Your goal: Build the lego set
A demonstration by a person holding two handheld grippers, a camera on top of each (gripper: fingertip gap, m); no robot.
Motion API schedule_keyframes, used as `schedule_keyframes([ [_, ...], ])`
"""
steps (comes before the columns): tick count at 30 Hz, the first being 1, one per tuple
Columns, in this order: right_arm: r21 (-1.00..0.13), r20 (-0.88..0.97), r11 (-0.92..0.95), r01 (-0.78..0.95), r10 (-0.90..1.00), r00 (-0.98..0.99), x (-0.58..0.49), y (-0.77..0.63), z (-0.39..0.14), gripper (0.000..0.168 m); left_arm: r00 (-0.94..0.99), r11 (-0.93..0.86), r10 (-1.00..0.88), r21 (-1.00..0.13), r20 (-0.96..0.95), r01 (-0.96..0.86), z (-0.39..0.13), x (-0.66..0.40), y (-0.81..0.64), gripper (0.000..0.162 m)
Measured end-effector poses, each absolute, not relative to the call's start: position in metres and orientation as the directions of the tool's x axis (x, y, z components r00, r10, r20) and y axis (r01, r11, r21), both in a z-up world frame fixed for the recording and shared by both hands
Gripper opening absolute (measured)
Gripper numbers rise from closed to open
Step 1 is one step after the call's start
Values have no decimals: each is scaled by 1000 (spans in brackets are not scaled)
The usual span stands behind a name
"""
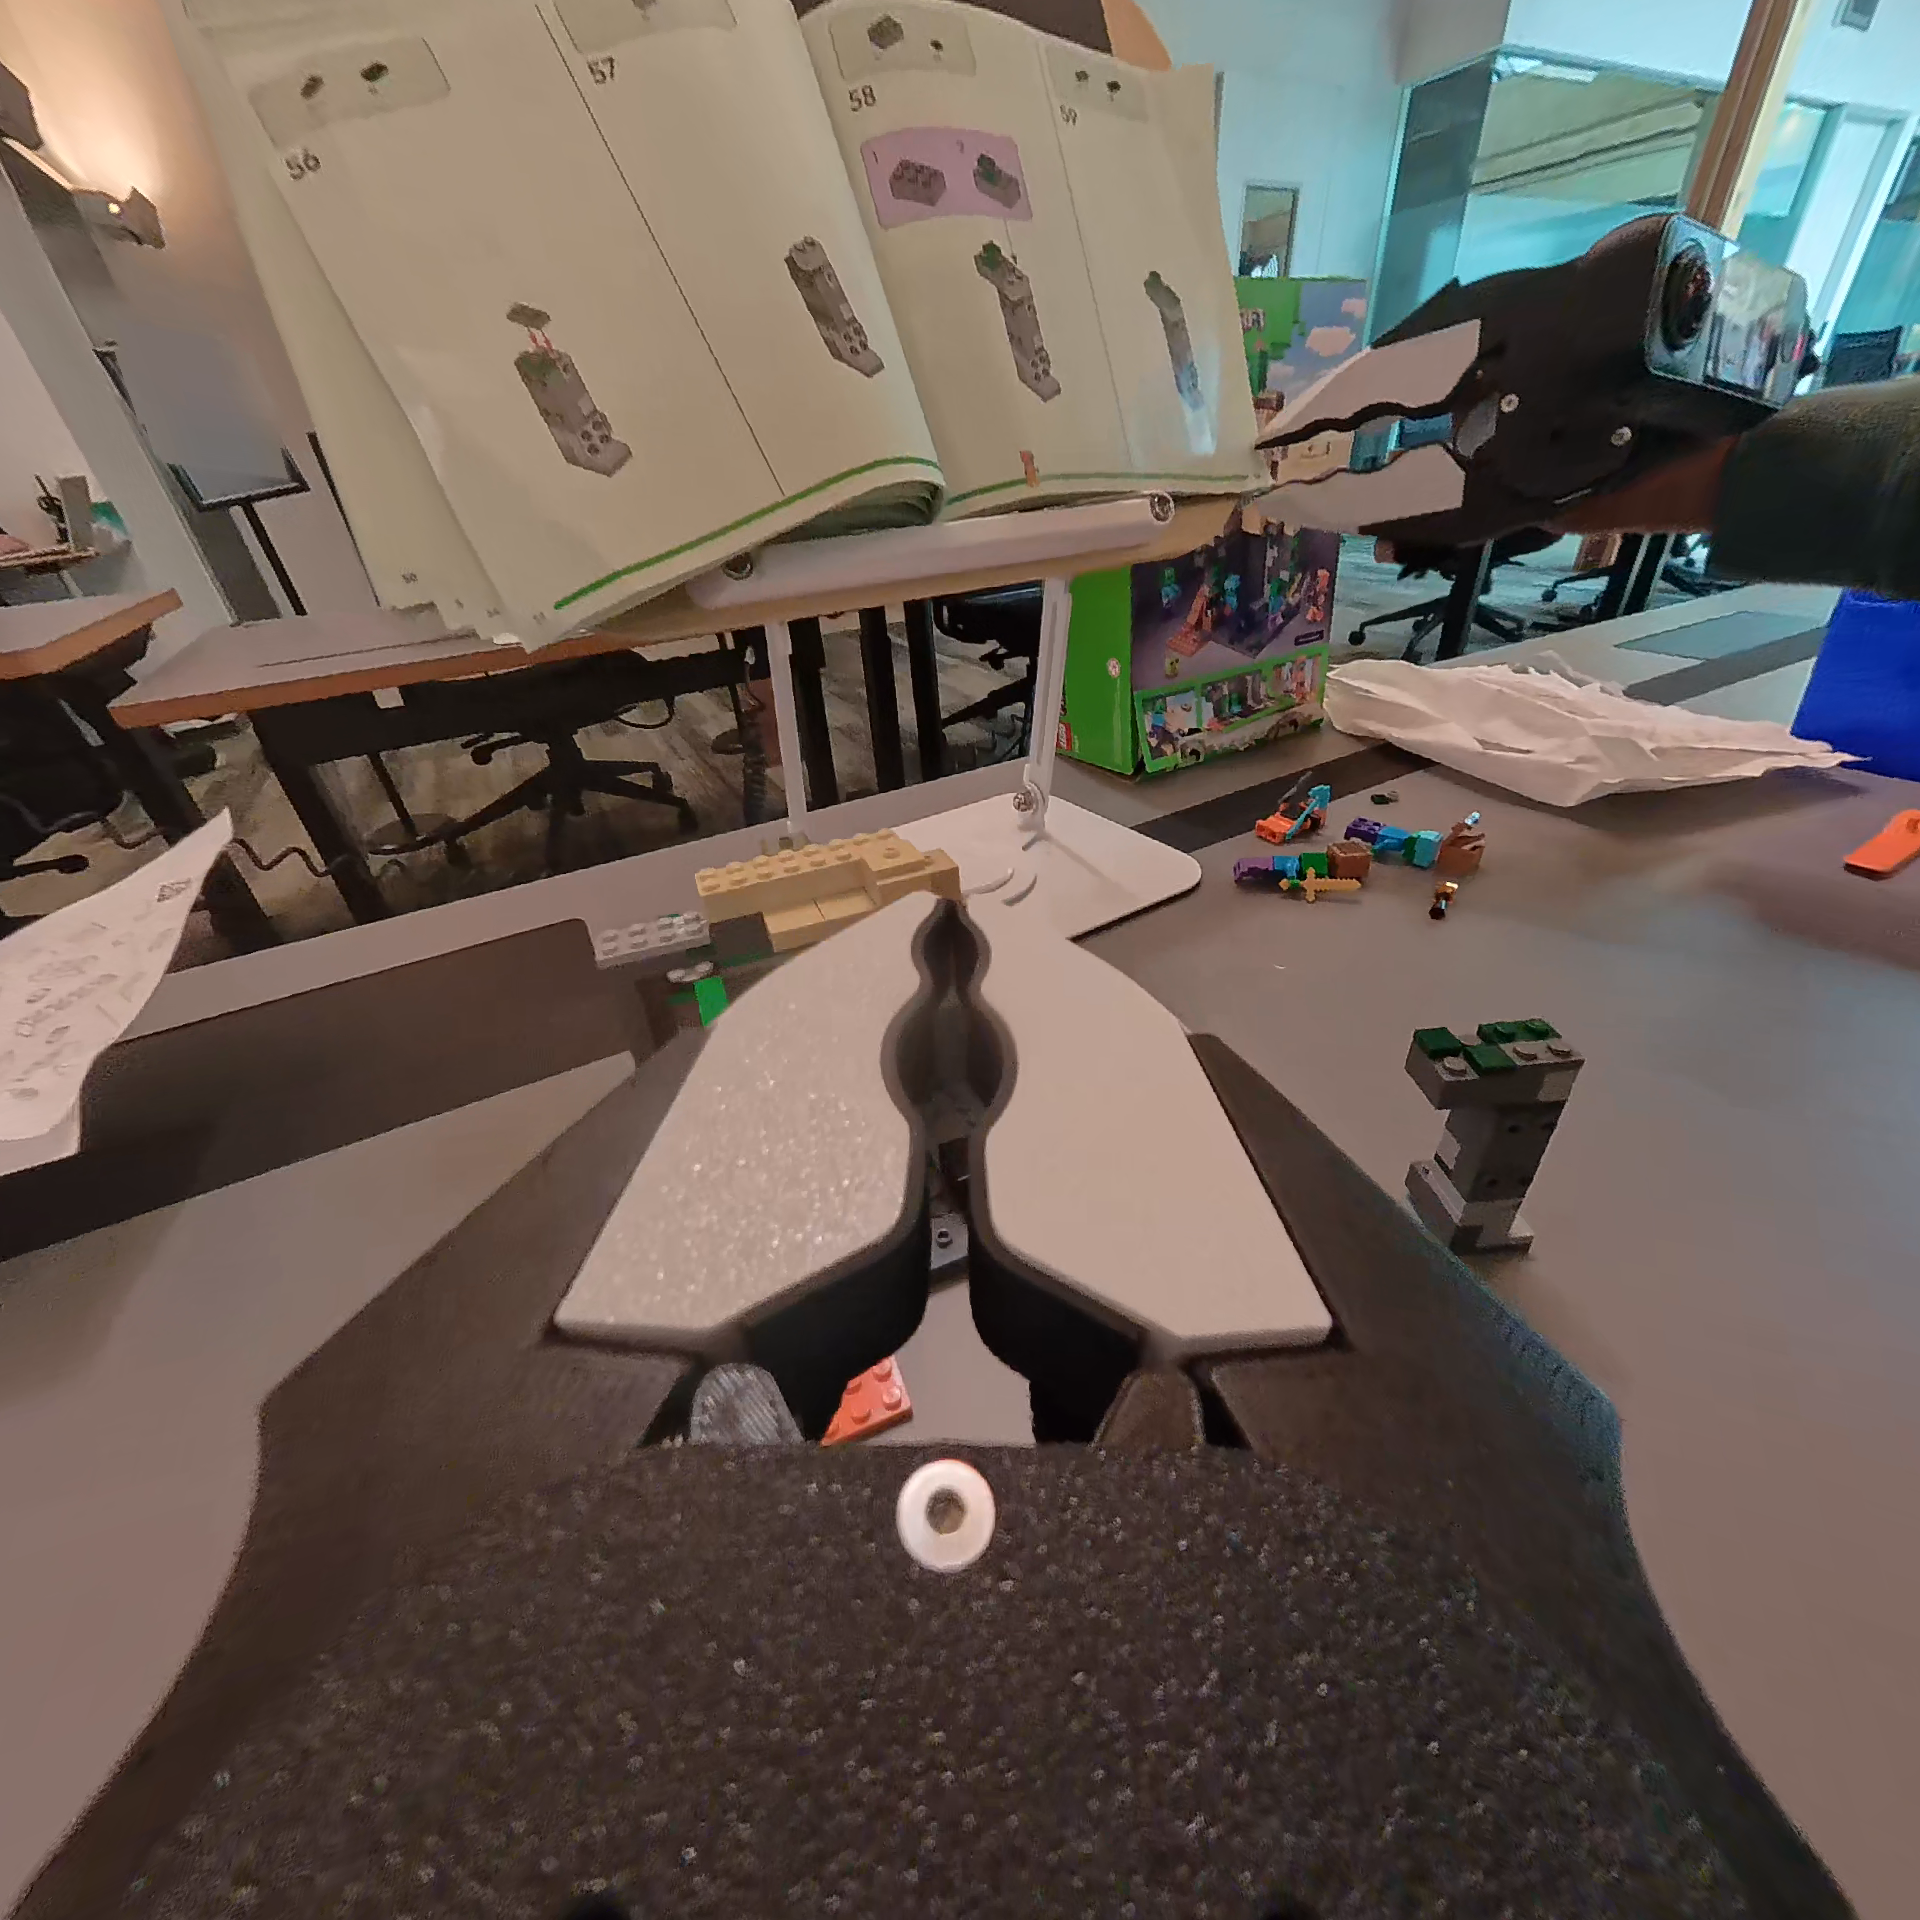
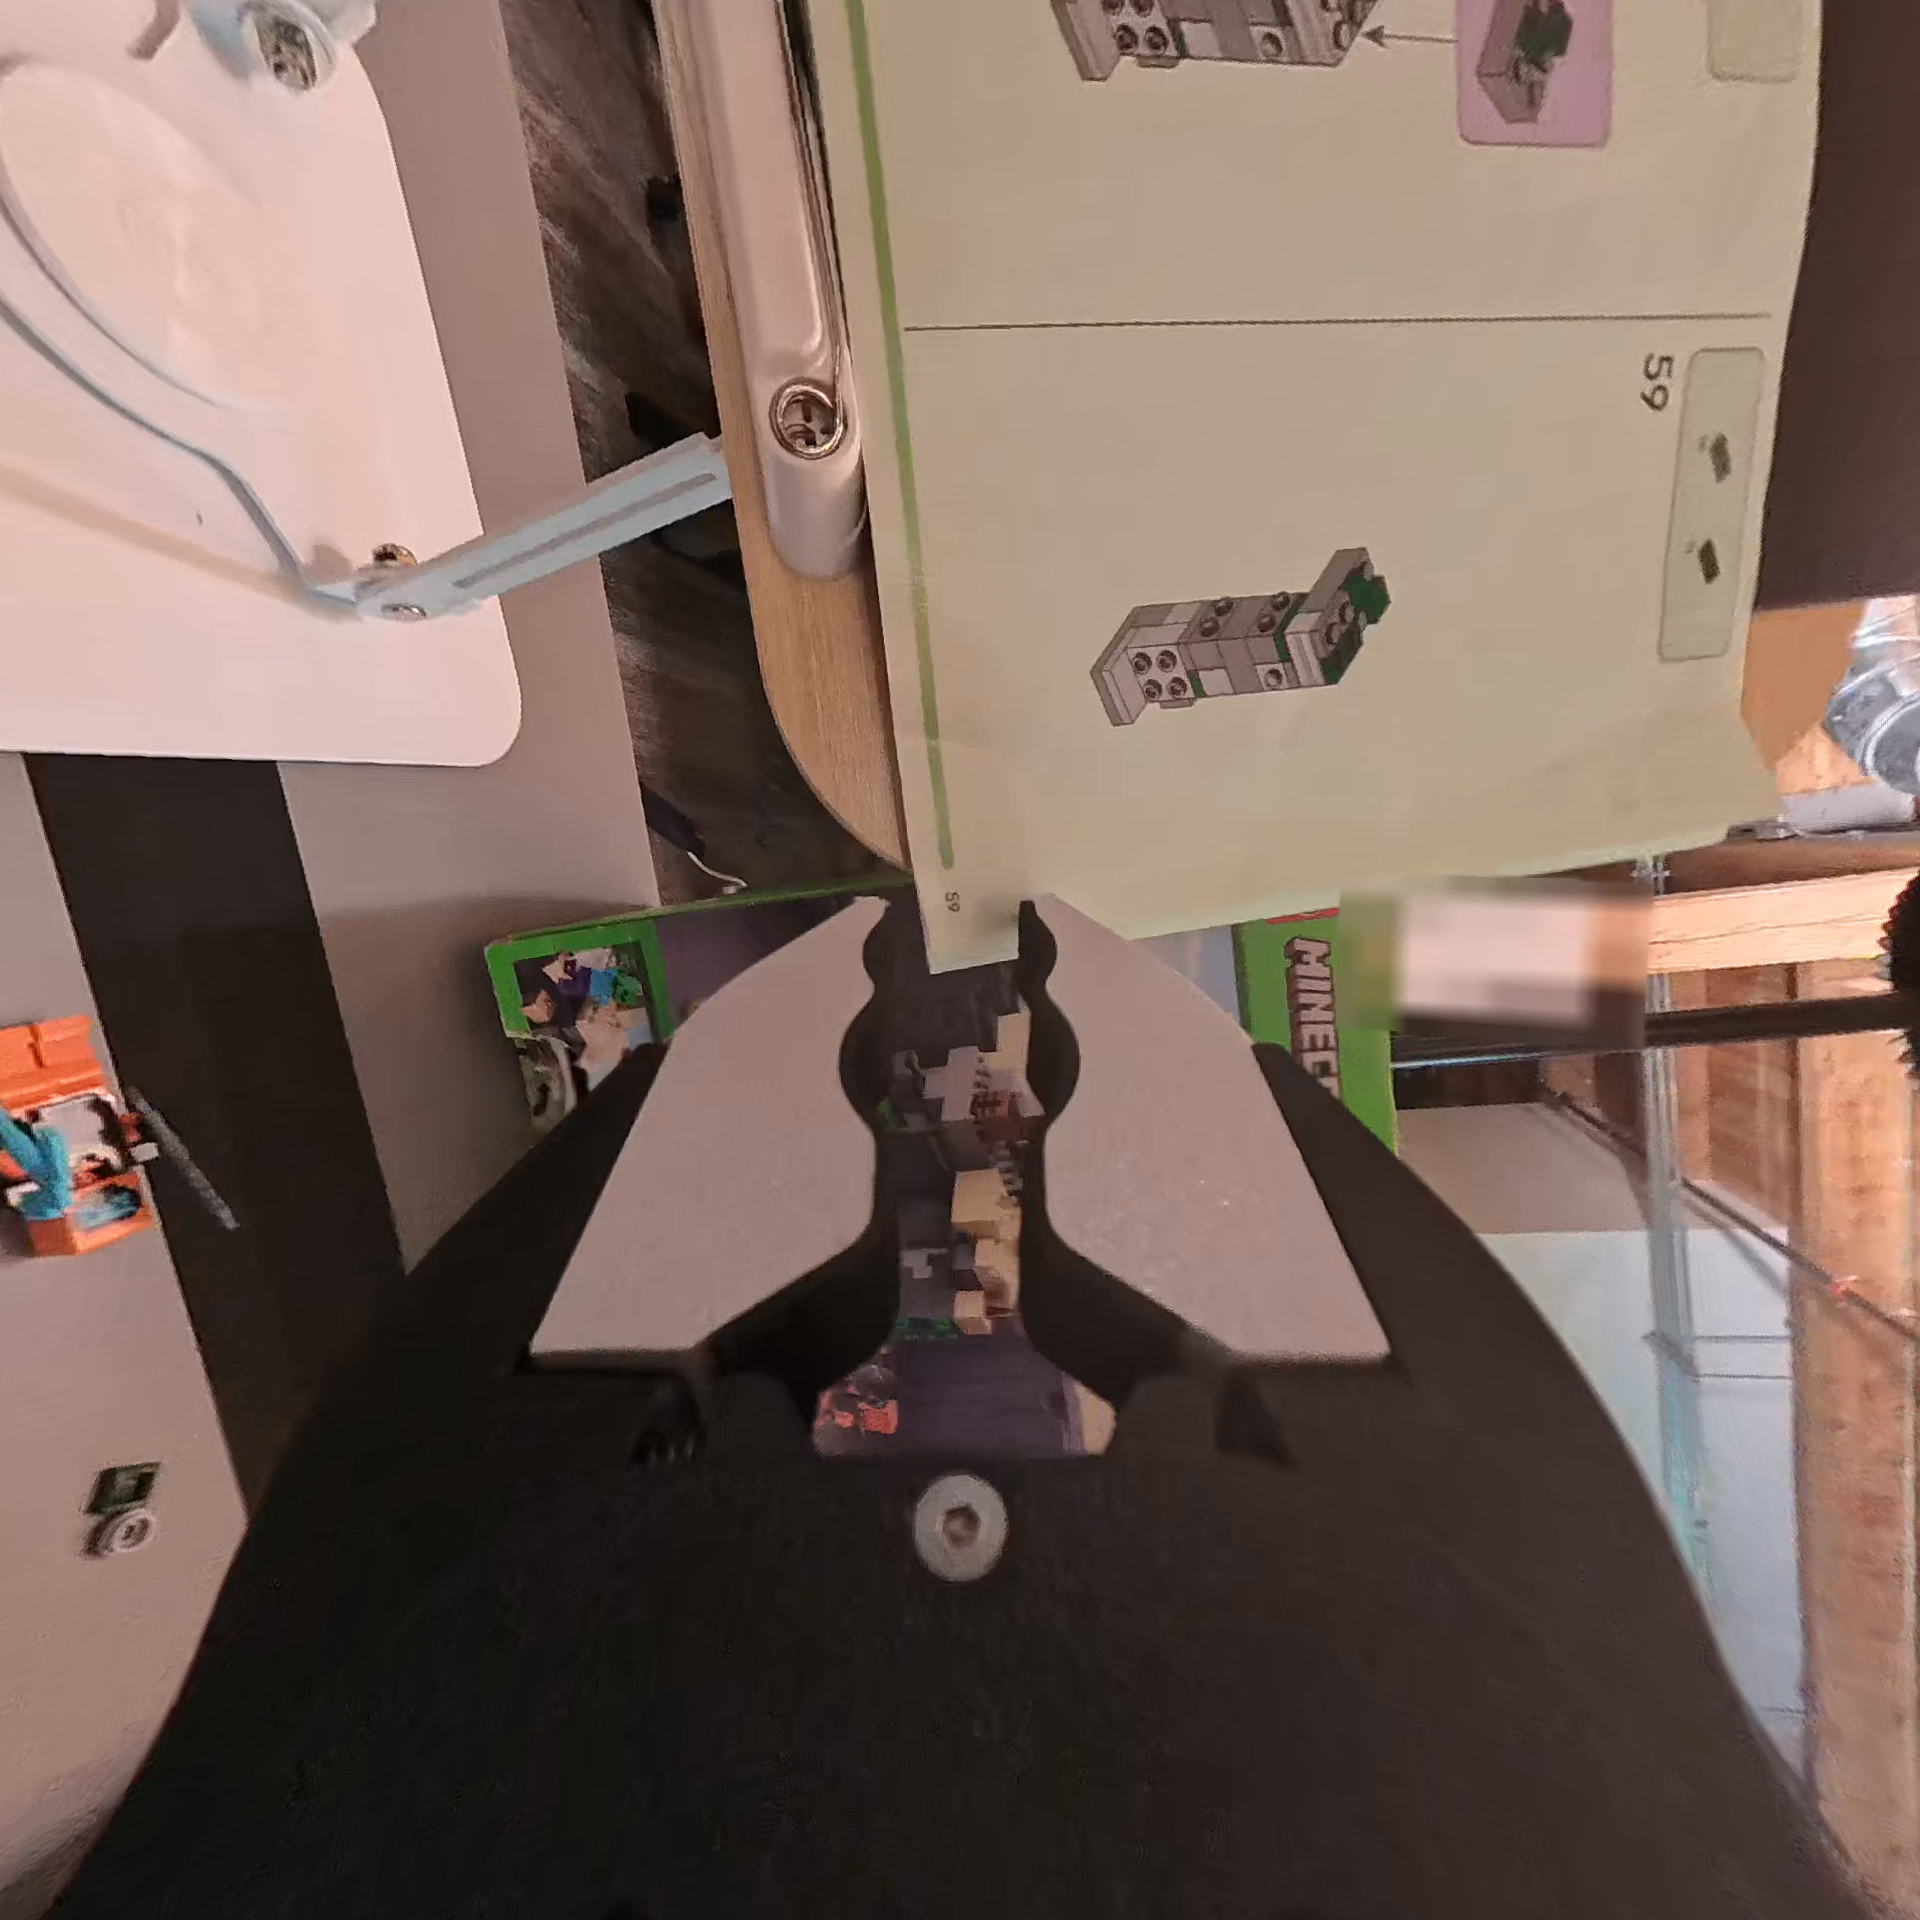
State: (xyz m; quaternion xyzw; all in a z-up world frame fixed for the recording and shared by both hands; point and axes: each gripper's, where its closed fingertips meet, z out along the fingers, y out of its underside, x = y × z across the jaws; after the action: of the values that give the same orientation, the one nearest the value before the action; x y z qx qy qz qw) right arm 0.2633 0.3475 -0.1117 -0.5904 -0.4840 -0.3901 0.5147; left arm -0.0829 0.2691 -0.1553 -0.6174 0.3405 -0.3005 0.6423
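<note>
The right gripper (image 2: 971, 935), jaws narrowed onto the instruction booklet's (image 1: 727, 312) lower page corner (image 2: 971, 930), reaches sideways; the left gripper (image 1: 951, 920) rests closed, empty.

The left camera sat low behind its tool (image 1: 951, 920), looking level across the counter (image 1: 1558, 935) toward the booklet (image 1: 727, 312) ahead and above. The right camera, rolled sideways, looked from very near at the booklet's corner (image 2: 971, 935) between its tool's tips. Both views shared the booklet and green box (image 1: 1195, 665).
</note>
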Motion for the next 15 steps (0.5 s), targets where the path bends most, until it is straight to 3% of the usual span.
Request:
schedule_keyframes([
  [15, -128, 965, 15, 992, 233, 121, 258, 345, -112, 0, 554, 20, -831, -998, -51, -61, -168, -76, 266, 0],
])
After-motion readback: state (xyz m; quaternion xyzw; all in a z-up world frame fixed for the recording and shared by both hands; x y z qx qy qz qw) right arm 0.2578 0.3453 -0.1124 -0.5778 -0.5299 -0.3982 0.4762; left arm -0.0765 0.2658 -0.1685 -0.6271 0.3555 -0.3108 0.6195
